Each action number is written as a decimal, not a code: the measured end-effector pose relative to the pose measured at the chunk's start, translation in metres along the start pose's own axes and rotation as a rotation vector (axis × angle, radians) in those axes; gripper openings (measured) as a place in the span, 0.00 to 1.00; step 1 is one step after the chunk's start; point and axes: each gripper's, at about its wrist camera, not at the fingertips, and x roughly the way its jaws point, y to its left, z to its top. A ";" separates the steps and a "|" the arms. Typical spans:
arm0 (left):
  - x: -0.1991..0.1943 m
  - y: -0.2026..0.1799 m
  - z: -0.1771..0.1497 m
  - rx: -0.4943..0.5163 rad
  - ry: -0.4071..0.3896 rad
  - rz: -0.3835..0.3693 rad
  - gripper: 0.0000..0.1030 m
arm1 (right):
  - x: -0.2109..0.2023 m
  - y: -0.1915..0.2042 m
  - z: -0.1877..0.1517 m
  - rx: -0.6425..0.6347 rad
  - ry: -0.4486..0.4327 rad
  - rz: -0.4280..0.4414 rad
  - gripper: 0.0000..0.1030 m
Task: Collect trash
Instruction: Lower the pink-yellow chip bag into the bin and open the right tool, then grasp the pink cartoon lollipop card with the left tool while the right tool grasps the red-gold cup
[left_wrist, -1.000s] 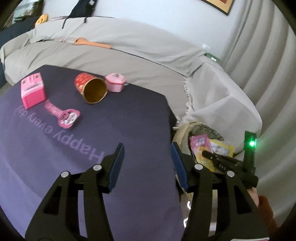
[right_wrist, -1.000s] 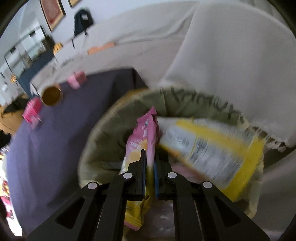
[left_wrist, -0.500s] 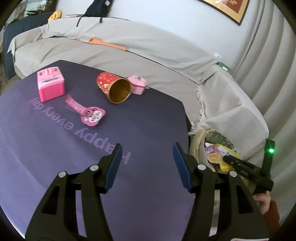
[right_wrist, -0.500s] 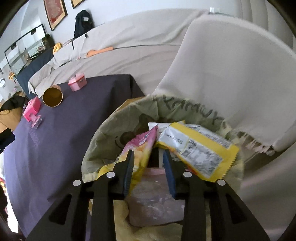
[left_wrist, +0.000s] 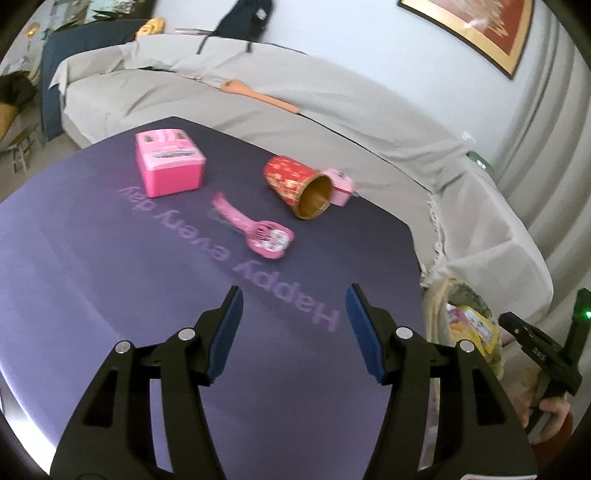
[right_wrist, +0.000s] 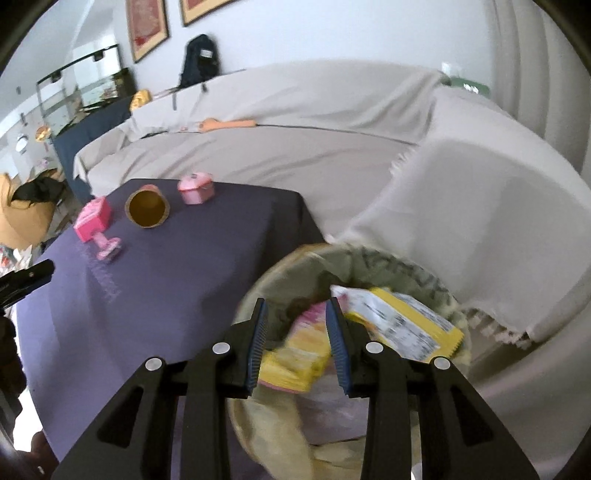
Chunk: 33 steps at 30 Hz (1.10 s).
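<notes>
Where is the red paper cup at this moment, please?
In the left wrist view the red paper cup lies on its side at the far right of the purple tablecloth, touching the small pink box, its open mouth facing the camera.

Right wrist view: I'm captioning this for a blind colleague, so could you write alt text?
Open right tongs hover over a basket holding a pink-and-yellow wrapper and a yellow packet. Beside it, a purple-covered table carries a tipped red cup and pink toys before a draped sofa.
</notes>
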 end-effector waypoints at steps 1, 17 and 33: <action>-0.002 0.006 0.000 -0.010 -0.005 0.010 0.53 | -0.001 0.007 0.002 -0.014 -0.005 0.005 0.31; 0.020 0.058 0.012 -0.023 0.048 0.026 0.54 | 0.083 0.144 0.040 -0.177 0.049 0.189 0.31; 0.135 -0.009 0.050 -0.058 0.145 0.193 0.56 | 0.118 0.067 0.083 0.005 0.017 0.070 0.31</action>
